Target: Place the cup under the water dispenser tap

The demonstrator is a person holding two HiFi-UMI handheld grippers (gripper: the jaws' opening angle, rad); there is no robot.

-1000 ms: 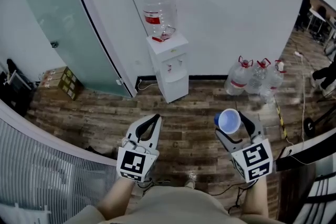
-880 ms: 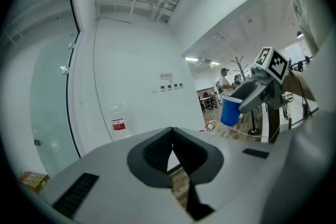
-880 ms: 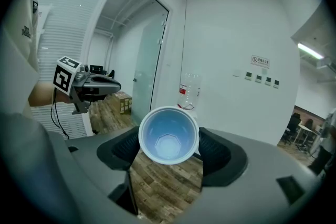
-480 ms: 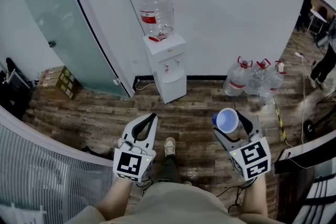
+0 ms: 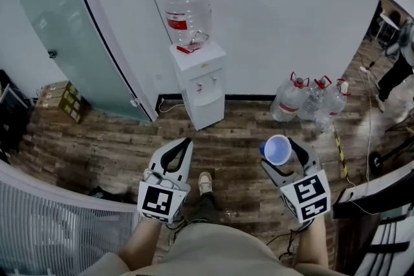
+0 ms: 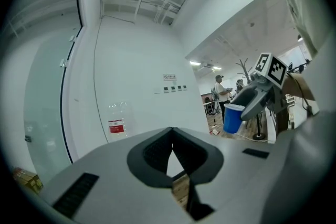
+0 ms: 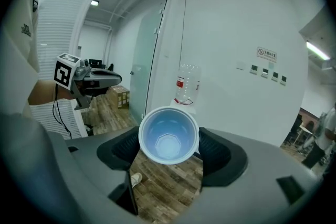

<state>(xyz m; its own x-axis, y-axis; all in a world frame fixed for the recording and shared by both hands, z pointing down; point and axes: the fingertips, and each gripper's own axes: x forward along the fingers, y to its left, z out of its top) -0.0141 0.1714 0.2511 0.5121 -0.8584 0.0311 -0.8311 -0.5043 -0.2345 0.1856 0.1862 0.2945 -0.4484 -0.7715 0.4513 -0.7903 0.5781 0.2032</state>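
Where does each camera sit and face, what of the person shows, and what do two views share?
Head view: on the head, steeply down at water dispenser; forearms, shoe, left gripper, right gripper holding cup.
Left gripper view: on that gripper, toward the wall; its shut jaws.
Right gripper view: on that gripper, toward the dispenser; jaws gripping the cup.
Shared: each gripper view shows the other.

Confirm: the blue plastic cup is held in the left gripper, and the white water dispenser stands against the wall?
Wrong gripper: the blue plastic cup is held in the right gripper, as the right gripper view shows. The white water dispenser does stand against the wall.
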